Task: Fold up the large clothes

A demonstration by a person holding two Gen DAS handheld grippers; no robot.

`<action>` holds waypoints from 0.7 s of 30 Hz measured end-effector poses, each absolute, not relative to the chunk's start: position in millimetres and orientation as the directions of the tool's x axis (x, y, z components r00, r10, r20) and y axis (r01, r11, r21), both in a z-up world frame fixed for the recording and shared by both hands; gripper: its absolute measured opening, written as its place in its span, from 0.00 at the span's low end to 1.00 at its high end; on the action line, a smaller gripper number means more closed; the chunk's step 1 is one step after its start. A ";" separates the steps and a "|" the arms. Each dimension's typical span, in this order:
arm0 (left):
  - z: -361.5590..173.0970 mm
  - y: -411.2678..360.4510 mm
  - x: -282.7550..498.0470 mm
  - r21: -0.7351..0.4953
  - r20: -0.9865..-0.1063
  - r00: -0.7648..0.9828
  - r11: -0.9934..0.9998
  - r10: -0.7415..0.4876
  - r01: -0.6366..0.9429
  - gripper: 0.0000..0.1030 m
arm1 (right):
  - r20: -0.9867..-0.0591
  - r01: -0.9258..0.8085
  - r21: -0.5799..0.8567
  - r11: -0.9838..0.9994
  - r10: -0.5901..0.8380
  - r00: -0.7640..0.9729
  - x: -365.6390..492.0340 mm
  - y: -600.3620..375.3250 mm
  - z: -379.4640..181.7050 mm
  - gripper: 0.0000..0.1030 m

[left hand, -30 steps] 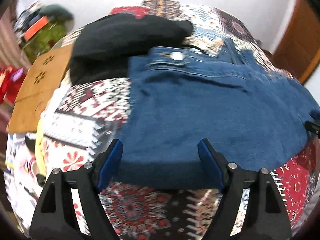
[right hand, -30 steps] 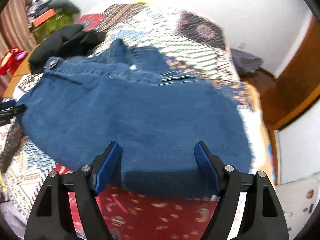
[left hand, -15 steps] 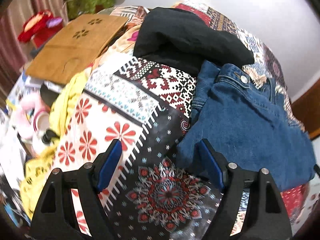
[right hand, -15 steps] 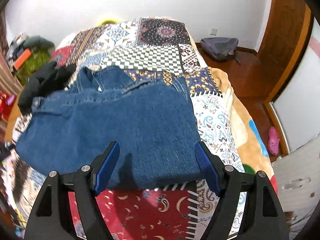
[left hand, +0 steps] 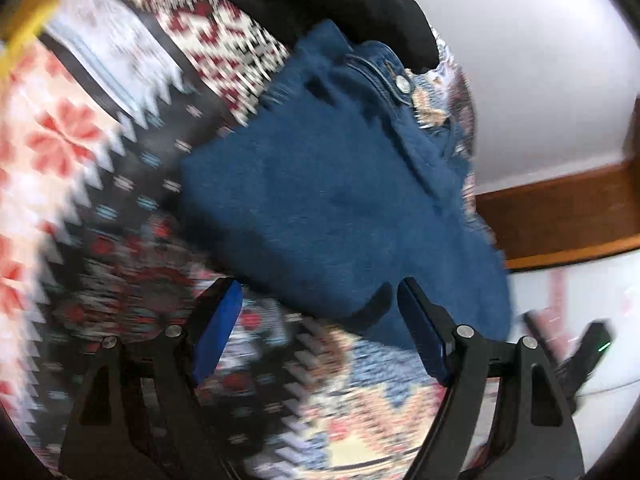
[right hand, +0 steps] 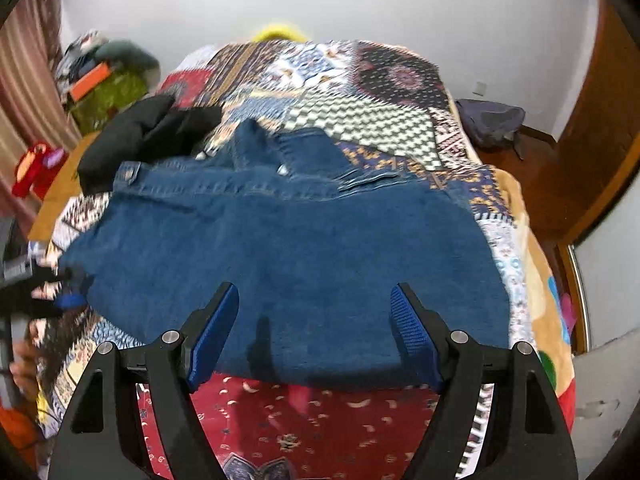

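Left view has swung since half a second ago: frame now tilted and motion-blurred, jeans [left hand: 340, 184] filling the centre ahead of the left gripper [left hand: 320, 334] where before they sat off to its right. Right view has dropped a little closer; the denim's near edge now lies between the right gripper [right hand: 314, 334] fingers rather than just ahead of them.

Both grippers: jaws spread wide, blue ribbed pads, nothing held.

Jeans: heavy mid-blue denim, folded into a broad, roughly rectangular slab, waistband with metal button [left hand: 402, 85] at the far end, lighter stitched seams. They lie flat on the patchwork quilt [right hand: 372, 116], a thin printed cloth of checks, florals and medallions.

Black garment [right hand: 132, 140]: soft, matte, crumpled, beyond the jeans to the far left, touching the waistband corner.
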State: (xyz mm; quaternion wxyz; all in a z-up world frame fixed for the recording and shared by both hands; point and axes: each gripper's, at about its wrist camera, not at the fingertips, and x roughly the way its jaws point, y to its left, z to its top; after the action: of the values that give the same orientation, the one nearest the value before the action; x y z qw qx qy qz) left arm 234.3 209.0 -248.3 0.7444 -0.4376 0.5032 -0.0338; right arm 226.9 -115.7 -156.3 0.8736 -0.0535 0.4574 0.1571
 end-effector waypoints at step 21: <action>-191.1 166.5 269.9 -0.580 -0.716 0.657 0.723 -0.234 -0.375 0.25 | -0.830 -0.351 0.100 0.931 0.272 0.487 216.3 -84.2 -154.5 0.73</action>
State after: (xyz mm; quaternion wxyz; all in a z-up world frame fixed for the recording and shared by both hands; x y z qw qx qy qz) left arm 269.9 166.5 -191.1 0.8319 -0.3697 0.4117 0.0426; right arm 216.3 -84.2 -154.5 0.8611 -0.0415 0.4733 0.1810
